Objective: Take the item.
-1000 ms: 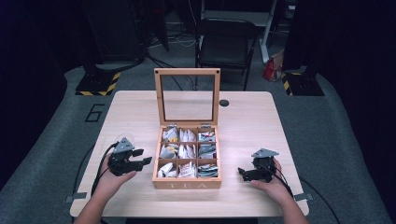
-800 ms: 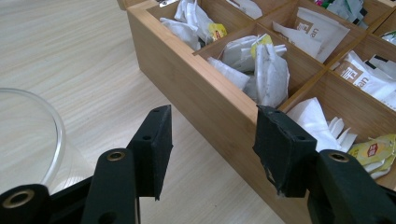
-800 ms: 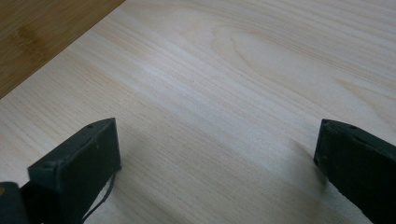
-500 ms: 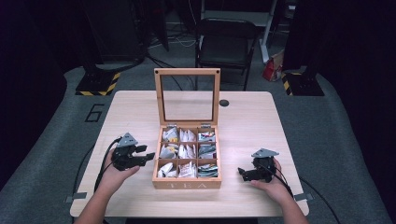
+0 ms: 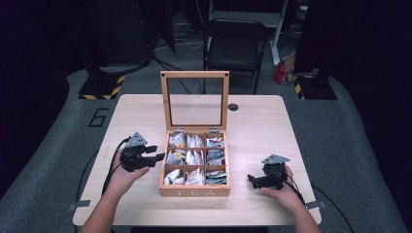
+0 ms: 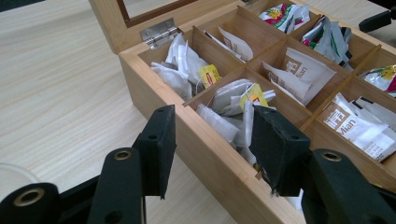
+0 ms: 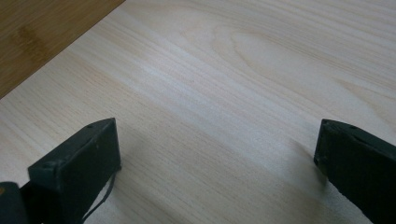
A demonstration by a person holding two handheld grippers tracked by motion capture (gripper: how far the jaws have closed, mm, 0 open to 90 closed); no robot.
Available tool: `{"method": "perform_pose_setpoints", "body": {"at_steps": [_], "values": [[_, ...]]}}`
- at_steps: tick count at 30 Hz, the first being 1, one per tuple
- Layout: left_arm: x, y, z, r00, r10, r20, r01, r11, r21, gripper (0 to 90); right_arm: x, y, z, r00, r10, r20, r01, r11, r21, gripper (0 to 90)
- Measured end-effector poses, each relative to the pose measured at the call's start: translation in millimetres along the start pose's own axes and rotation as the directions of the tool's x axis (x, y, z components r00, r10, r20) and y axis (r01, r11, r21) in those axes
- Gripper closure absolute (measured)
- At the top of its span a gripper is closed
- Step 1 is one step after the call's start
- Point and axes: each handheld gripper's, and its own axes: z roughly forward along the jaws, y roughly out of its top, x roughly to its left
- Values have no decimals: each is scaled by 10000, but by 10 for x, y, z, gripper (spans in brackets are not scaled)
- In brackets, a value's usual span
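Left hand-held gripper (image 5: pixel 156 157) is hovering at the left wall of the open tea box (image 5: pixel 194 190), jaws apart and empty, straddling its rim above the tea bags (image 6: pixel 233 100) in the middle-left compartment. Right hand-held gripper (image 5: pixel 251 180) is resting on the worktop (image 5: pixel 257 126) right of the box, jaws wide apart (nothing between them). Risk: a jaw catching the rim, shoving the box or snagging several bags together.

left gripper (image 5: pixel 156 156): jaws apart, pointing 3 o'clock | right gripper (image 5: pixel 249 180): jaws wide apart, pointing 9 o'clock
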Motion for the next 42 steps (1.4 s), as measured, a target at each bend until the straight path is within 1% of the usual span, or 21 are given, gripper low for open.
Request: {"method": "perform_pose_setpoints", "body": {"at_steps": [2, 3, 5, 9, 11, 12, 19, 20, 23, 24, 26, 27, 28, 29, 33, 35, 36, 38, 39, 40, 42], "values": [[-2, 7, 3, 10000, 5, 26, -5, 10000, -28, 516, 0, 0, 0, 10000, -4, -1, 4, 10000, -2, 0], [-9, 10, 10, 10000, -59, 35, 59, 9999, -131, 521, 0, 0, 0, 10000, -1, -1, 1, 10000, 0, 0], [-14, 17, 14, 9999, -11, 155, 13, 9999, -111, 529, -1, 0, 0, 10000, -7, -2, 7, 10000, 3, 0], [-38, -19, 52, 9998, -71, 195, 75, 9998, -202, 528, 0, 0, 0, 10000, -3, -1, 3, 10000, 1, 0], [-47, -32, 66, 9998, -46, 202, 49, 9999, -148, 529, 0, 0, 0, 10000, -4, -2, 4, 10000, 1, 0], [-61, -51, 87, 9998, 77, 181, -79, 9999, 67, 529, -1, 0, 0, 10000, -17, -2, 17, 10000, 6, 0], [-90, -64, 103, 9995, 148, 262, -148, 9999, -5, 543, 0, 0, 0, 10000, -1, -1, 1, 10000, -2, 0], [-101, -57, 110, 9991, 212, 376, -215, 9997, 85, 546, -1, 0, 0, 10000, -8, -1, 8, 10000, -1, 0], [-117, -55, 129, 9987, 200, 469, -204, 9998, 84, 570, 0, 0, 0, 10000, -8, -1, 8, 10000, -1, 0], [-131, -51, 152, 9980, 250, 581, -258, 9996, 137, 581, 0, 0, 0, 10000, -6, 0, 6, 10000, -2, 0], [-135, -50, 163, 9977, 276, 622, -287, 9995, 161, 590, -1, 0, 0, 10000, -8, 0, 8, 10000, 0, 0], [-142, -51, 173, 9972, 250, 710, -264, 9995, 189, 605, 0, 0, 0, 10000, -4, -2, 4, 10000, 2, 0], [-167, -57, 197, 9967, 66, 811, -78, 9999, 143, 616, 0, 0, 0, 10000, 1, 0, -1, 10000, -1, 0], [-166, -57, 203, 9965, 139, 826, -157, 9997, 209, 622, 0, 0, 0, 10000, -2, -1, 2, 10000, 2, 0], [-179, -64, 225, 9955, 157, 933, -182, 9995, 268, 668, 0, 0, 0, 10000, -6, -2, 6, 10000, -2, 0], [-203, -66, 226, 9945, 235, 1018, -265, 9993, 280, 707, 0, 0, 0, 10000, -3, -1, 3, 10000, 0, 0], [-201, -64, 223, 9941, 404, 1011, -429, 9988, 234, 729, 0, 0, 0, 10000, -6, -1, 6, 10000, -3, 0], [-209, -63, 215, 9936, 473, 1024, -497, 9985, 212, 779, 0, 0, 0, 10000, -5, -1, 5, 10000, -2, 0], [-210, -62, 213, 9933, 491, 1048, -513, 9985, 179, 799, 0, 0, 0, 10000, -4, -1, 4, 10000, -2, 0], [-215, -63, 211, 9929, 404, 1117, -424, 9990, 155, 824, -1, 0, 0, 10000, -10, -2, 10, 10000, -2, 0], [-221, -60, 211, 9931, 427, 1095, -434, 9991, 37, 857, -2, 0, 0, 10000, -31, -2, 31, 10000, -7, 0]]}}
